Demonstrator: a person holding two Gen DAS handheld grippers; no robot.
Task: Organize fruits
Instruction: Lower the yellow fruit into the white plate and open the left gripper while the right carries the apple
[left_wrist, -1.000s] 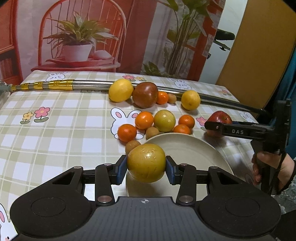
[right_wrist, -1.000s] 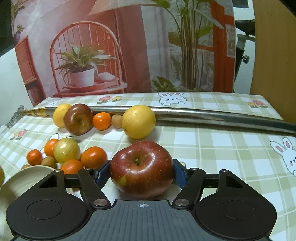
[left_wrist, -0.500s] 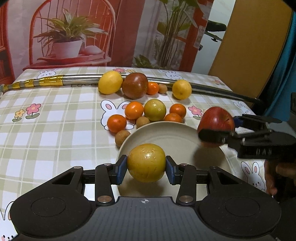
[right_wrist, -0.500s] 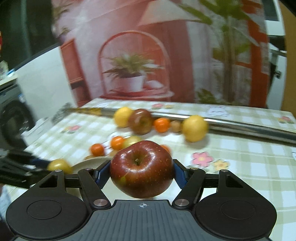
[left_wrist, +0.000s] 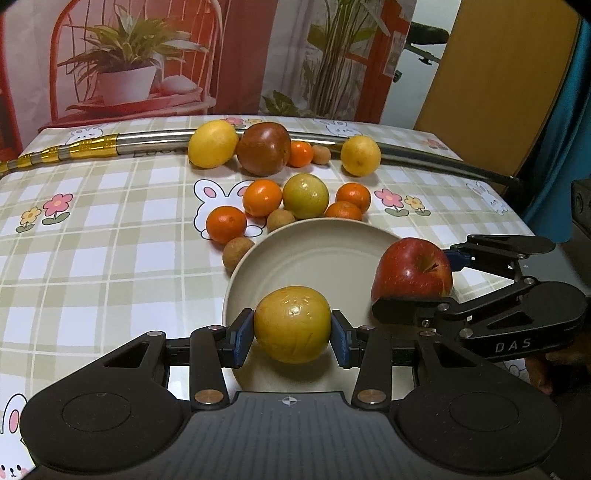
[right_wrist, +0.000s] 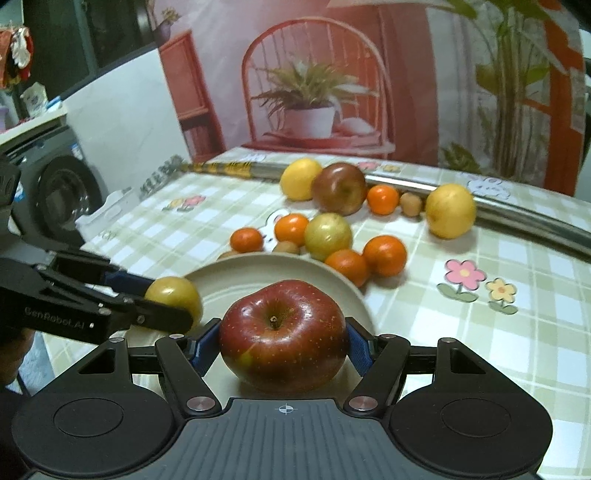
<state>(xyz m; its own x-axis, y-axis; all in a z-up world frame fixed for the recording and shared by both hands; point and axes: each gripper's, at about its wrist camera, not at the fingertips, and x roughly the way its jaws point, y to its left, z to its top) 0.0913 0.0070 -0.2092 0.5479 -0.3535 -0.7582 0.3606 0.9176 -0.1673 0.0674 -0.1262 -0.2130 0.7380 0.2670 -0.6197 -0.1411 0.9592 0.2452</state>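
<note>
A: Left gripper (left_wrist: 292, 334) is clamped on the yellow fruit (left_wrist: 292, 324), blue pads pressing both sides, above the near rim of the beige plate (left_wrist: 295, 243).

B: And the right gripper (right_wrist: 283, 345) grips the red apple (right_wrist: 283, 339), stem up, over the plate's right side.

A: The plate sits near the table's (left_wrist: 92, 258) front edge, bare inside.

B: Beyond it, oranges (left_wrist: 262, 197) and a greenish fruit (left_wrist: 306, 195) cluster; lemons (left_wrist: 213, 144) and a dark apple (left_wrist: 263, 148) rest against the metal pole (left_wrist: 147, 142) along the far edge.
</note>
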